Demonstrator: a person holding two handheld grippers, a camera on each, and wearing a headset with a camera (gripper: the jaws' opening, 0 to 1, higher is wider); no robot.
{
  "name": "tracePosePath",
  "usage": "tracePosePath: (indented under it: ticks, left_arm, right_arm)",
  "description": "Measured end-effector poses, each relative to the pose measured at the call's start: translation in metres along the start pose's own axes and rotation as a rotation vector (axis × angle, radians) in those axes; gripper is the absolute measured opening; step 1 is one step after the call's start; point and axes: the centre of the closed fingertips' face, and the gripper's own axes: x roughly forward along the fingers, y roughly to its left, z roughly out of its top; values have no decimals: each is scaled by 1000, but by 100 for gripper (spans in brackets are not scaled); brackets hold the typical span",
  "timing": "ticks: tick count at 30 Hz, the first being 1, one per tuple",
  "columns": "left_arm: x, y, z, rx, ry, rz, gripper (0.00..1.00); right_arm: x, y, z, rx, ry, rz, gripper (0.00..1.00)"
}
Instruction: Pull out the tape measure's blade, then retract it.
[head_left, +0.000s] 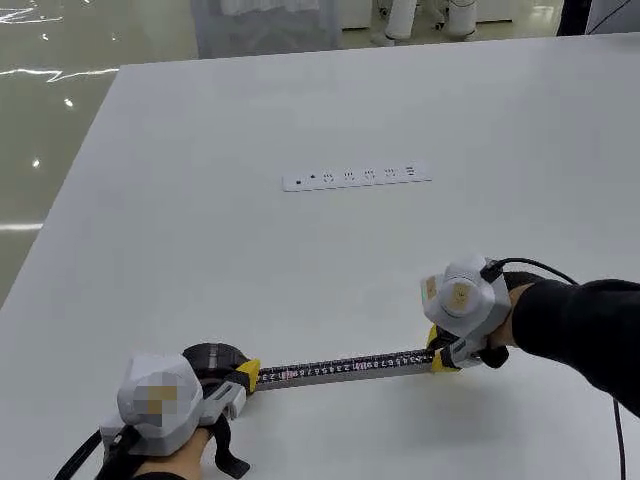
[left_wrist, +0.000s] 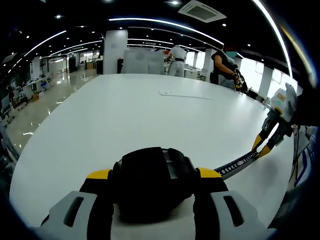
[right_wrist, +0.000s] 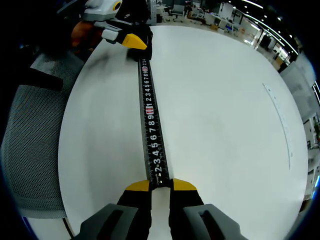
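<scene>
While left gripper (left_wrist: 154, 174) holds case (head_left: 212, 362), blade (head_left: 345, 367) protrudes

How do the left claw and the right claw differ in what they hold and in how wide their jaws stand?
The left claw grips the black tape measure case; the right claw pinches the end of the blade. The left claw's jaws stand wide apart around the case; the right claw's are almost closed. Both have yellow tips and sit low over the white table.

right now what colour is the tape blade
Blade is black with white numerals and a red mark; clearest in the right gripper view.
</scene>
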Motion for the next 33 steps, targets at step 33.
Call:
tracePosePath:
  ticks: [33]
  left_arm:
    - [1,0,-1,-5,7,-5,61]
  right_arm:
    - [2,1,7,15,30,-1,8]
